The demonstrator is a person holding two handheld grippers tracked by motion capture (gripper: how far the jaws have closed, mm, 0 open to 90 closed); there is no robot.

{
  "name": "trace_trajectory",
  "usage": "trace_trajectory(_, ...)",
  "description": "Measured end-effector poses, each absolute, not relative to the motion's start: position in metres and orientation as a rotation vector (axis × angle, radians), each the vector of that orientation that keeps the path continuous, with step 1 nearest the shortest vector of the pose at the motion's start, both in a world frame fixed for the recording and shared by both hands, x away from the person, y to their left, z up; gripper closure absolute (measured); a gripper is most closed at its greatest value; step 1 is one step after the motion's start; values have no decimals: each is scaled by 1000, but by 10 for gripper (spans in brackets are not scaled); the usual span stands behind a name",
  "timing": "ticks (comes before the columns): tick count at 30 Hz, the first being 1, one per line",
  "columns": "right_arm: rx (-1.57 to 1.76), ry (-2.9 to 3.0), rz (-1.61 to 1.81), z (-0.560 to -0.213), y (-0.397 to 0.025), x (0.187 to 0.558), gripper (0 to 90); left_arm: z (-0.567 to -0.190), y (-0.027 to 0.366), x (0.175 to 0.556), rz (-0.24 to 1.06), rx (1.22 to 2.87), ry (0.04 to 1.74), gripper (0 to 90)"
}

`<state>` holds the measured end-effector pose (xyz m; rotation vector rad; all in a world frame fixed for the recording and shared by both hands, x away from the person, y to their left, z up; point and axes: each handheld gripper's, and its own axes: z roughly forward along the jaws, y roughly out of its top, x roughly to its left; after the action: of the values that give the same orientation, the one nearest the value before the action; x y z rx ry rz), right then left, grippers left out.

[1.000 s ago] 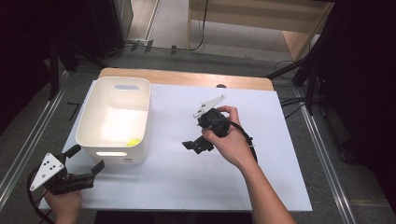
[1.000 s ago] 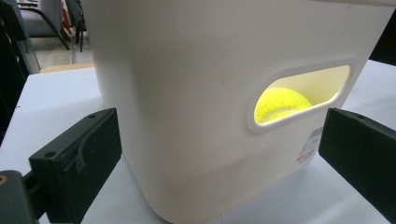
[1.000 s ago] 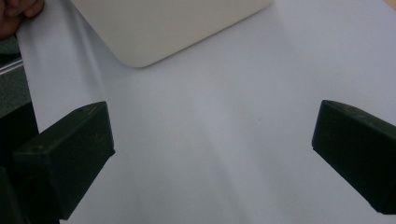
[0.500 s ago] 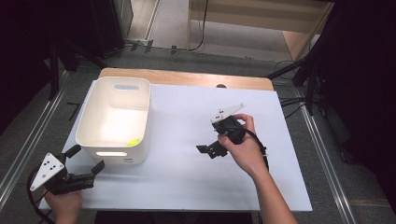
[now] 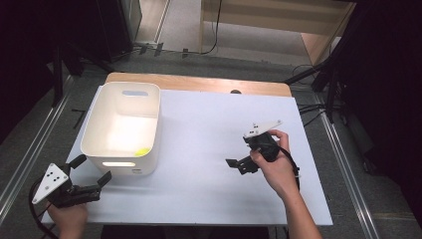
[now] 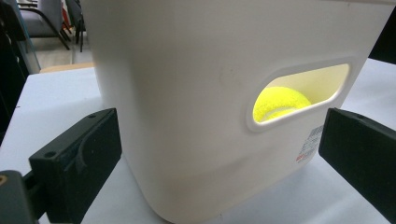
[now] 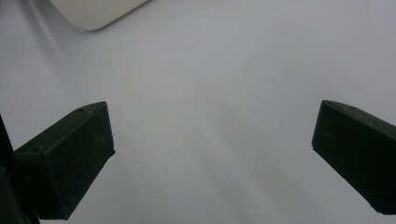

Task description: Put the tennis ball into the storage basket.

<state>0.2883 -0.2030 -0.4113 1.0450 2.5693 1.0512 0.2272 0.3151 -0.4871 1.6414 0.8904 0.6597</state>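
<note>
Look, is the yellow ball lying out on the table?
No, the yellow ball sits inside the white bin, seen through its handle slot.

Left gripper (image 5: 92,172) low at the person's left, jaws spread wide, right gripper (image 5: 238,166) likewise gaping, pointing left

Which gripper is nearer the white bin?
Left. The left gripper sits open just off the near-left corner of the white bin, facing its handle slot. The right gripper, also open, hovers over bare table well off to the bin's right.
</note>
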Motion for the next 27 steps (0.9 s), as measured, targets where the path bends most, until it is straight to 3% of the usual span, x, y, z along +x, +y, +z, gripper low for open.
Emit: trace_trajectory(27, 1161, 2369, 1147, -440, -265, 259, 0, -487, 315, 226, 662, 1635, 895, 0)
